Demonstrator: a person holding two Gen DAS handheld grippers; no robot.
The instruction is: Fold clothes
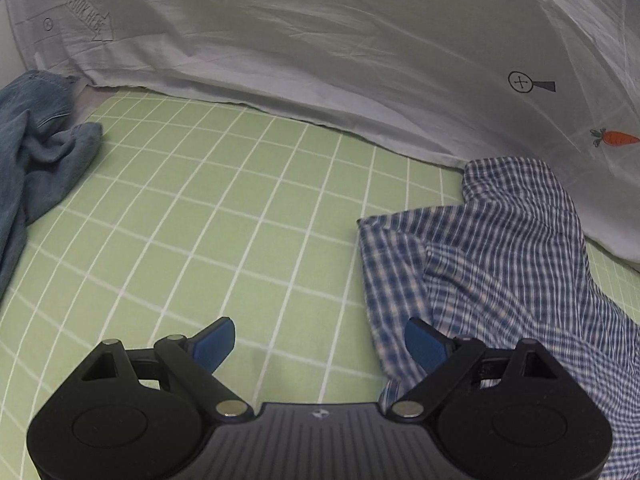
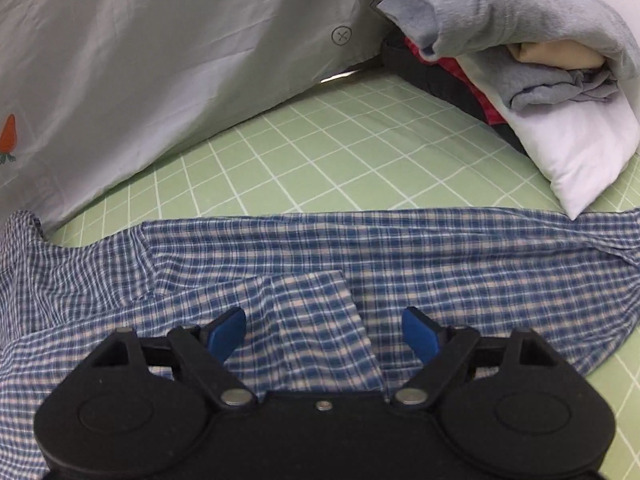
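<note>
Grippers: you hold two; left gripper (image 1: 320,344) and right gripper (image 2: 325,334), fingers apart, empty.
Checked shirt (image 2: 360,256): one, spread on the green grid sheet (image 1: 224,216), under your right fingers, at 3 o'clock of the left.
Denim garment (image 1: 32,148): one, at 10 o'clock.
Clothes pile (image 2: 520,40): one, at 1 o'clock.
White cover (image 1: 320,60): at 12 o'clock.

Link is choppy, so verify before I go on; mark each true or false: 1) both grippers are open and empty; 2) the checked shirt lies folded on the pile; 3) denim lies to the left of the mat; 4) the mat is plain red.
1) True: left gripper and right gripper are open and empty.
2) False: checked shirt lies spread on the mat, beside the pile.
3) True: denim garment.
4) False: green with a white grid.
</note>
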